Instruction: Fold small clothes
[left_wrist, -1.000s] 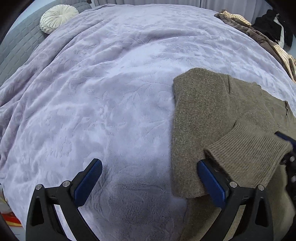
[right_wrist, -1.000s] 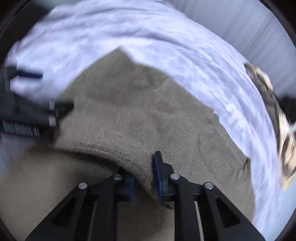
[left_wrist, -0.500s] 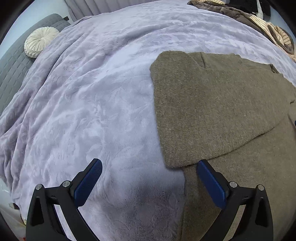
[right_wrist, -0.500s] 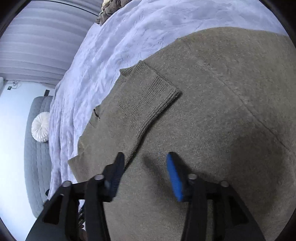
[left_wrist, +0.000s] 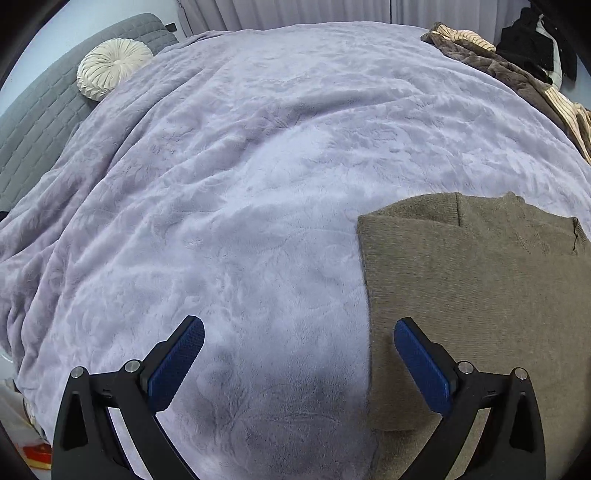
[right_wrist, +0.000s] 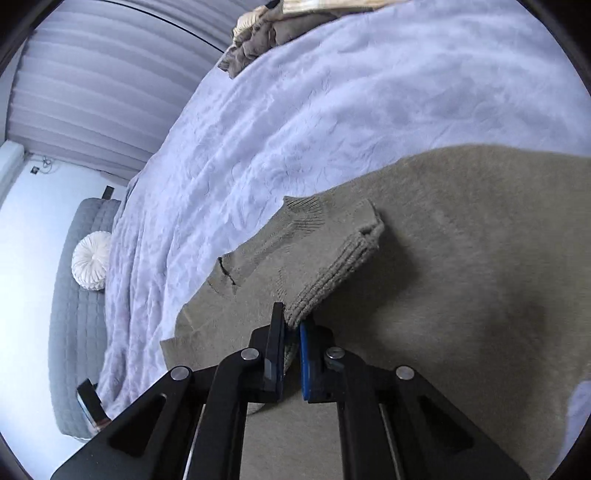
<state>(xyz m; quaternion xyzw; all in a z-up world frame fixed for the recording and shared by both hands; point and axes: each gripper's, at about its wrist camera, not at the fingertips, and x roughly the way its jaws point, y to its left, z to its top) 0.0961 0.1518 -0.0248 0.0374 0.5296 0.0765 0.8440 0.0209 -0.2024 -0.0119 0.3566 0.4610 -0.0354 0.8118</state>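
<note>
Right gripper (right_wrist: 291, 325), black two-finger with blue pads, was clamped on the ribbed cuff (right_wrist: 332, 280) of the olive-brown knitted sweater (right_wrist: 461, 277); jaws nearly together, knit pinched between the pads. That cuff belonged to a sleeve folded across the sweater's body, its ribbed edge lifted a little off the fabric below. My left gripper (left_wrist: 299, 354) was wide apart, holding nothing, hovering over the sweater's left edge: one blue pad (left_wrist: 421, 365) above the knit, the other above bare blanket.

Sweater lay flat on the lavender plush blanket (left_wrist: 240, 184) covering the bed, on the near side of it; in the left wrist view it filled the lower right, with a folded-over straight edge (left_wrist: 365, 280) on its left. Small notch or slit (right_wrist: 225, 273) showed in the knit near the collar side; could not tell what it was.

Farther off: round cream pleated cushion (left_wrist: 110, 66) against a grey quilted headboard (left_wrist: 33, 110), pile of brown and striped clothes (left_wrist: 517, 74) at the far right edge of the bed, pale pleated curtains (right_wrist: 92, 92) behind.
</note>
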